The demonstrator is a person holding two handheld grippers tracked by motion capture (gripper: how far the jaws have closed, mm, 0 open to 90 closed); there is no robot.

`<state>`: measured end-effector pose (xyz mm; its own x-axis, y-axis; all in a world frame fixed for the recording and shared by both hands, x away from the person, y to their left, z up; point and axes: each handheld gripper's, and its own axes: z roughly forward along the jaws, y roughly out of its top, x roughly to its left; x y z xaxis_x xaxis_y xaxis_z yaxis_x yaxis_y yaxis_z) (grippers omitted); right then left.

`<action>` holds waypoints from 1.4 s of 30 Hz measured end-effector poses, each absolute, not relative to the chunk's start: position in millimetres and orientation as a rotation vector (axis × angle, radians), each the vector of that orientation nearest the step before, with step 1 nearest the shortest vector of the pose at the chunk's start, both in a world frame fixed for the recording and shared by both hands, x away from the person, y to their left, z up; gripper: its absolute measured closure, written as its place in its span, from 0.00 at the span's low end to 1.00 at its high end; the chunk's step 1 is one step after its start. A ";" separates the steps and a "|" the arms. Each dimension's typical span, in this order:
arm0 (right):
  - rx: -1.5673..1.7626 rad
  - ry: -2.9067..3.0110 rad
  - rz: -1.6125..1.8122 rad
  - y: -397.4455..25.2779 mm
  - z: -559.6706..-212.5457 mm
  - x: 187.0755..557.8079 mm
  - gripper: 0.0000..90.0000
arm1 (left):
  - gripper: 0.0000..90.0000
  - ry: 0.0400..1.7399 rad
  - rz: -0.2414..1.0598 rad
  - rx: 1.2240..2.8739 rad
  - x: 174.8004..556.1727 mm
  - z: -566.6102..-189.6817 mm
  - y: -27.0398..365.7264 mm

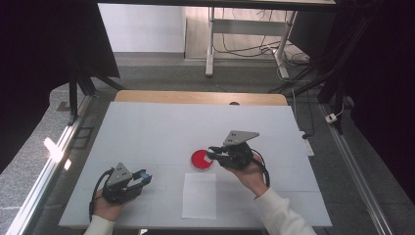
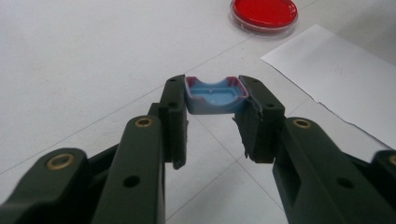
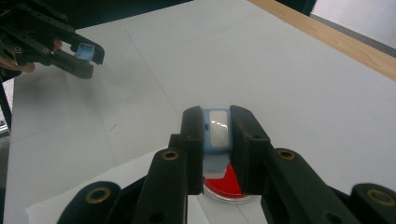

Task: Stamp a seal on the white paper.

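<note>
White tabletop [image 1: 147,127] fills the middle of the high view, with a sheet of paper [image 1: 199,195] low at centre. Just above it sits the red dish [image 1: 201,160]. My right gripper [image 1: 214,154] hovers over the dish, jaws clenched on a blue-framed slide [image 3: 217,130], probably to touch its red contents. My left gripper [image 1: 144,177], lower left, grips a small blue cap [image 2: 214,95], kept aside.

Red dish [image 3: 224,184] half behind tongs
</note>
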<state>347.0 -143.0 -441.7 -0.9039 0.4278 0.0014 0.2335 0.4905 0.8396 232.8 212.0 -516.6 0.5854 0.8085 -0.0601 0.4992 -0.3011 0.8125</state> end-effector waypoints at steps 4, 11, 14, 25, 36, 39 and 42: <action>0.567 2.529 1.380 -143.5 -441.8 345.8 0.84 | 0.72 1.044 0.459 1.968 233.2 -516.7 212.2; 0.564 2.556 1.383 -140.7 -445.4 340.6 0.84 | 0.72 1.045 0.461 1.965 232.7 -516.1 212.0; 0.554 2.562 1.378 -139.7 -446.0 337.4 0.84 | 0.72 1.042 0.462 1.962 232.8 -515.9 213.1; 0.534 2.616 1.340 -140.5 -458.1 324.2 0.84 | 0.72 1.045 0.460 1.965 233.2 -516.3 212.0; 0.475 2.659 1.337 -133.1 -460.8 309.9 0.84 | 0.72 1.043 0.459 1.967 233.4 -516.6 211.5; 0.460 2.673 1.330 -132.3 -461.8 305.4 0.84 | 0.72 1.044 0.457 1.967 233.8 -516.8 211.6; 0.436 2.689 1.313 -132.2 -463.2 301.7 0.84 | 0.72 1.044 0.456 1.968 233.8 -516.9 211.4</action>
